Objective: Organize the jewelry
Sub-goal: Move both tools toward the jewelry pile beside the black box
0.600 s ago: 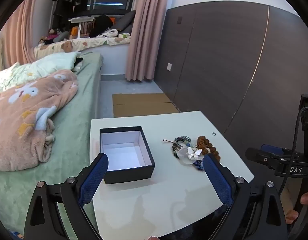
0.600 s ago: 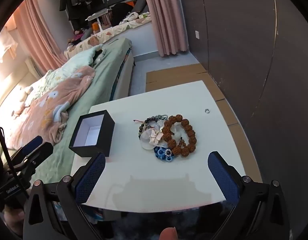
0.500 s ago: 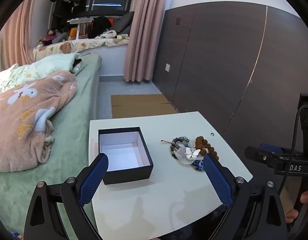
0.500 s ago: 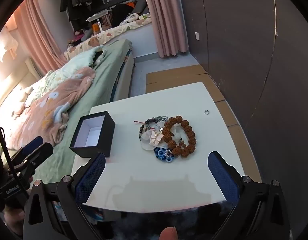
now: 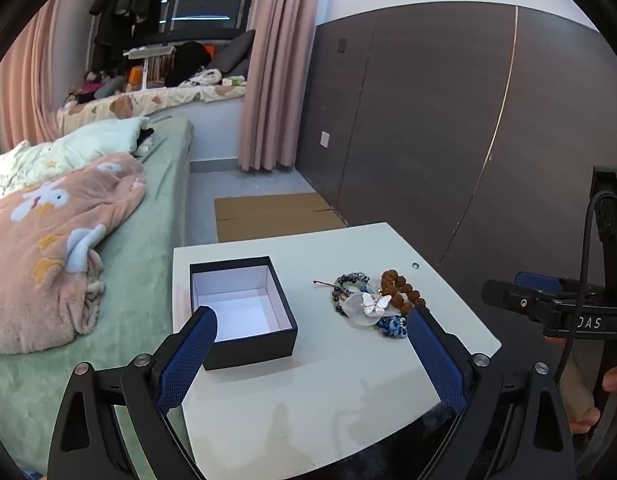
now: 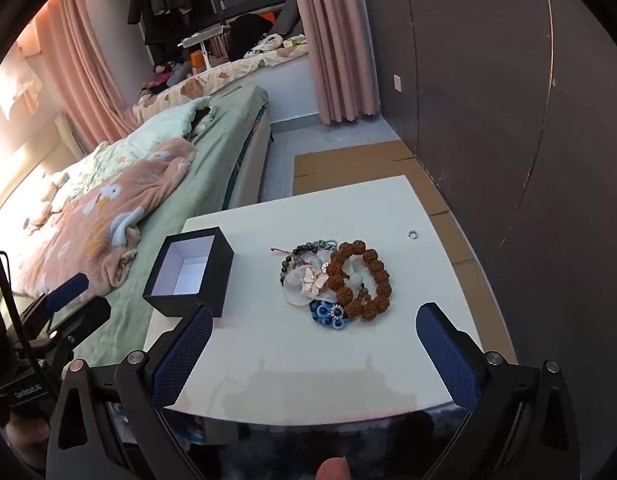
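A pile of jewelry lies on the white table [image 6: 388, 216]: a brown bead bracelet [image 6: 362, 278], a dark bead bracelet [image 6: 294, 256], a white butterfly piece [image 6: 312, 280] and a blue flower piece [image 6: 332, 314]. The pile also shows in the left wrist view [image 5: 374, 302]. An open black box [image 5: 242, 310] with a white inside stands left of it, also in the right wrist view [image 6: 190, 274]. A small ring [image 6: 412, 234] lies at the far right. My left gripper [image 5: 310, 330] and right gripper [image 6: 314, 330] are open and empty, above the table's near edge.
A bed with a green sheet and a pink blanket [image 5: 48, 240] runs along the table's left side. A dark panelled wall [image 5: 448, 128] stands on the right. Flat cardboard [image 5: 268, 216] lies on the floor behind the table.
Both grippers have shifted only slightly; the scene sits a little lower and nearer in the views. Nothing was taken hold of.
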Available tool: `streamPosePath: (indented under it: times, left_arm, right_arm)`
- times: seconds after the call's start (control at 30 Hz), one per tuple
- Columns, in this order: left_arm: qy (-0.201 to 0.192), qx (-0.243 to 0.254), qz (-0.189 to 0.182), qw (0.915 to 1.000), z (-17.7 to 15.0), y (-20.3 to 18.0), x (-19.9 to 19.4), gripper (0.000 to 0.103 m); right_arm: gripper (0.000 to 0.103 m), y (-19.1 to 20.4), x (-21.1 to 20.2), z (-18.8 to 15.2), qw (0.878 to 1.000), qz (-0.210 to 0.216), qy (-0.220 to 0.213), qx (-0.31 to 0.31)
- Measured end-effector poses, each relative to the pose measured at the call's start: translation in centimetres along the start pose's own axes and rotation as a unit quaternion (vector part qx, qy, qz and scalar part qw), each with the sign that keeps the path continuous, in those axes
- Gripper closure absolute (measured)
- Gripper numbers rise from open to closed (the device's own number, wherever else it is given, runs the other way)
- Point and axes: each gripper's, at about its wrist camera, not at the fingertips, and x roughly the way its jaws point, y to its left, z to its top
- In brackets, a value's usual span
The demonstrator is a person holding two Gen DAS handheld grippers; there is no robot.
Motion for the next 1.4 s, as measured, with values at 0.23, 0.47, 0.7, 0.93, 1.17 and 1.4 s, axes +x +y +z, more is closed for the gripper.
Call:
streamPosePath:
  times: [0.23, 0.47, 0.7, 0.93, 1.17, 1.4]
  left_arm:
    - [-0.001, 0.003, -0.004, 1.0000, -0.1, -0.3, 0.2, 0.007]
    - [-0.003, 0.015, 0.002, 0.9999, -0.2, -1.1, 0.5, 0.007]
    - [-0.004, 0.013, -0.005, 0.9999, -0.4, -1.3, 0.3, 0.007]
    - [-0.002, 0.017, -0.003, 0.9999, -0.6, -1.5, 0.4, 0.007]
    - [-0.002, 0.020, -0.005, 0.9998, -0.6, -1.6, 0.4, 0.007]
    - [-0.001, 0.018, -0.006, 0.9998, -0.6, -1.6, 0.4, 0.007]
  right_arm:
    - [0.000, 0.4, -0.8, 0.0, 1.000, -0.005, -0.014, -0.023]
    - [0.000, 0.7, -1.3, -0.2, 0.999, -0.015, -0.025, -0.028]
    - [0.000, 0.6, -1.6, -0.4, 0.999, -0.027, -0.029, -0.029]
    - [0.000, 0.5, -1.6, -0.4, 0.999, -0.029, -0.029, -0.030]
    - [0.000, 0.3, -1.7, -0.4, 0.999, -0.031, -0.031, -0.028]
    - [0.000, 0.4, -1.7, -0.4, 0.999, -0.031, -0.030, -0.031]
